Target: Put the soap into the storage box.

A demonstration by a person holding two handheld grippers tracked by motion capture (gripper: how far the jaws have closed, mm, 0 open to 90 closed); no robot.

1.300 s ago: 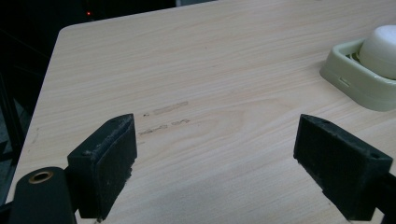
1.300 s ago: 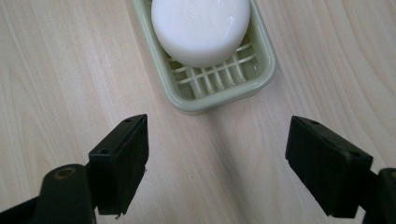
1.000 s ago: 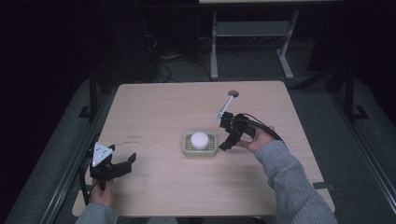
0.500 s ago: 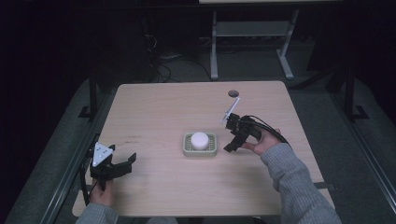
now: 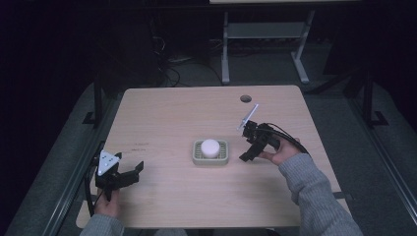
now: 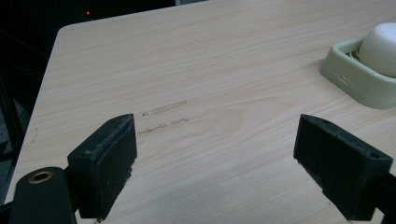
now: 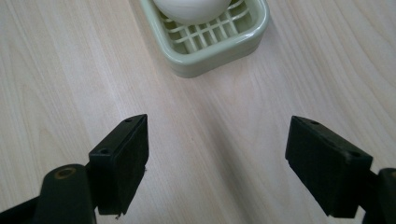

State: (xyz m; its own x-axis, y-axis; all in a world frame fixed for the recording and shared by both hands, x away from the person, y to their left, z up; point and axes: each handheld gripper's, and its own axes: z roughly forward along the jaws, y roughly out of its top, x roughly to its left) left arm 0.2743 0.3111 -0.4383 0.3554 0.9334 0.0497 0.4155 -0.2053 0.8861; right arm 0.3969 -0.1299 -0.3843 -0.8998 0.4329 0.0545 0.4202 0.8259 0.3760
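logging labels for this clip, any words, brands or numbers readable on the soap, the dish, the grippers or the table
None can be read.
Soap: plain white, no lettering that shows.
Dish: plain green, no brand or mark.
Left gripper and right gripper: black pads with screw holes, no print.
Table: a few grey scuff marks near the left gripper, not writing.

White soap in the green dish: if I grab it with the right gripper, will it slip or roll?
The white soap looks smooth and domed, so the open right gripper may well slip off. It sits loose on the green dish grid, so it could slide; the light-looking dish may shift too.
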